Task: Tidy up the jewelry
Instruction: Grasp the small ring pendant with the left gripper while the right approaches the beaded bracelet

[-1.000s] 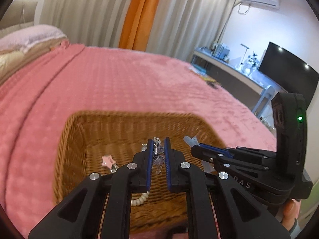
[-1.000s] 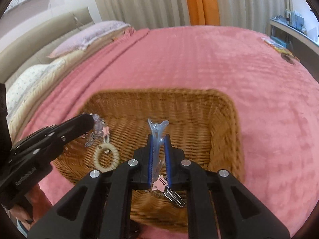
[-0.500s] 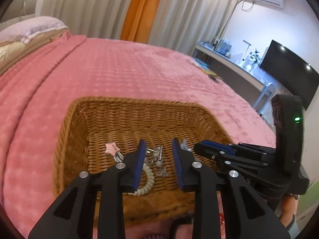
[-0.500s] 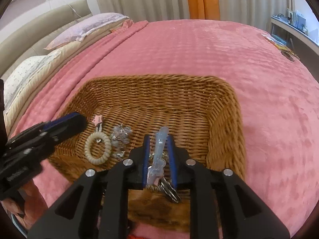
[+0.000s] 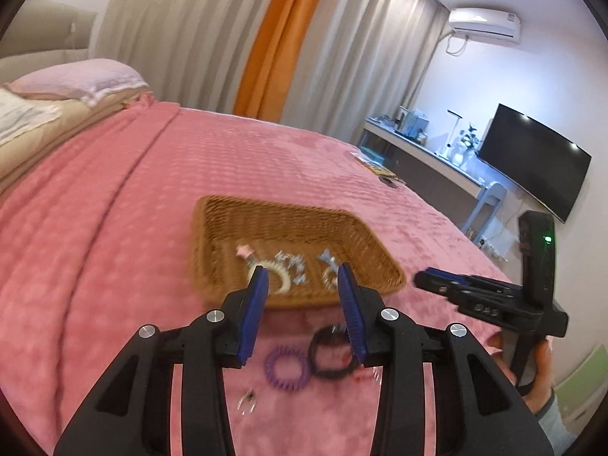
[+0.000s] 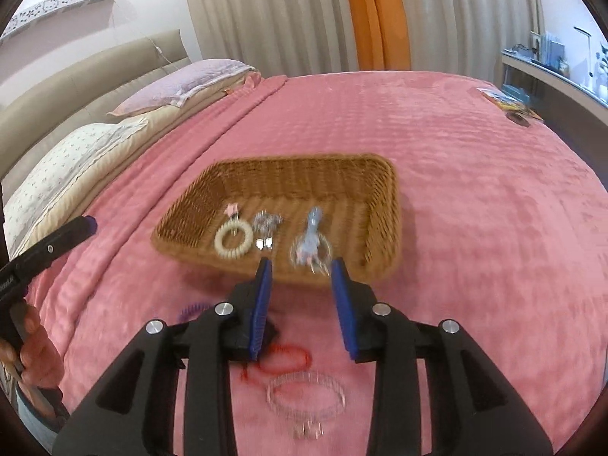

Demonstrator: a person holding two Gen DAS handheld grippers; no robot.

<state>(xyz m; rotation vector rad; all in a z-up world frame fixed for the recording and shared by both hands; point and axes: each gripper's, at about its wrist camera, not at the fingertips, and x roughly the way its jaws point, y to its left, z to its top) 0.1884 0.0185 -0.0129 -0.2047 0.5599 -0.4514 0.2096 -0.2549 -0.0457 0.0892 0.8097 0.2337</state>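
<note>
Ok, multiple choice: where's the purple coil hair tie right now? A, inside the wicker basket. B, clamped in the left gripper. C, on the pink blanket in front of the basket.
C: the purple coil hair tie lies on the pink blanket, outside the wicker basket.

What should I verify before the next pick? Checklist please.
1. Left gripper empty: ok, jaws just opened, nothing between.
2. Right gripper empty: ok, jaws just opened.
3. Dropped pieces inside wicker basket: ok.
4. Items left on pink blanket: ok, purple hair tie, black band, red string, clear bracelet.
5. Small metal piece type: cannot tell, blurred.
</note>
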